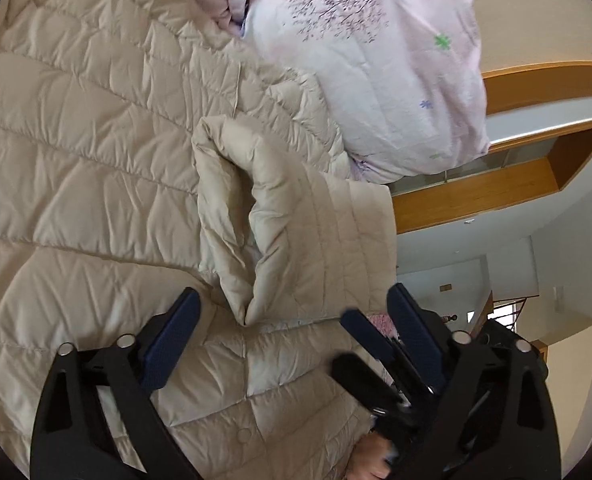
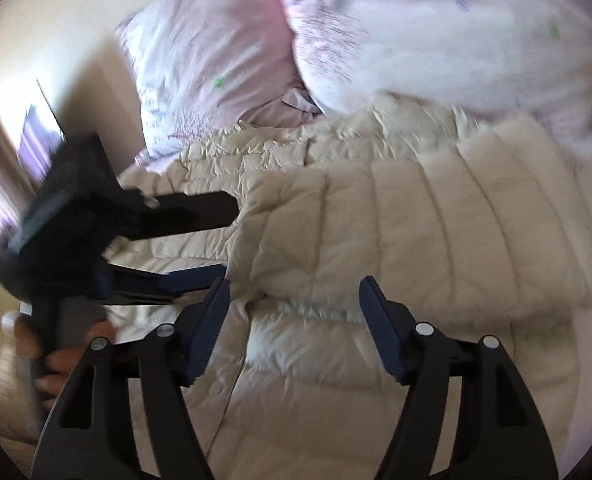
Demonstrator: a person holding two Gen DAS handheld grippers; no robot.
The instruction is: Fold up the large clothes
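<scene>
A large beige quilted down coat lies spread on the bed. One sleeve is folded across its body, cuff end near the coat's edge. My left gripper is open, hovering just above the coat below the sleeve, holding nothing. In the right wrist view the coat and folded sleeve fill the middle. My right gripper is open just above the sleeve's near edge, empty. The left gripper shows at left in the right wrist view, and the right gripper's fingers show in the left wrist view.
A pink floral duvet is bunched beyond the coat, and a matching pillow lies beside it. A wooden bed frame and a room wall stand at the right of the left view.
</scene>
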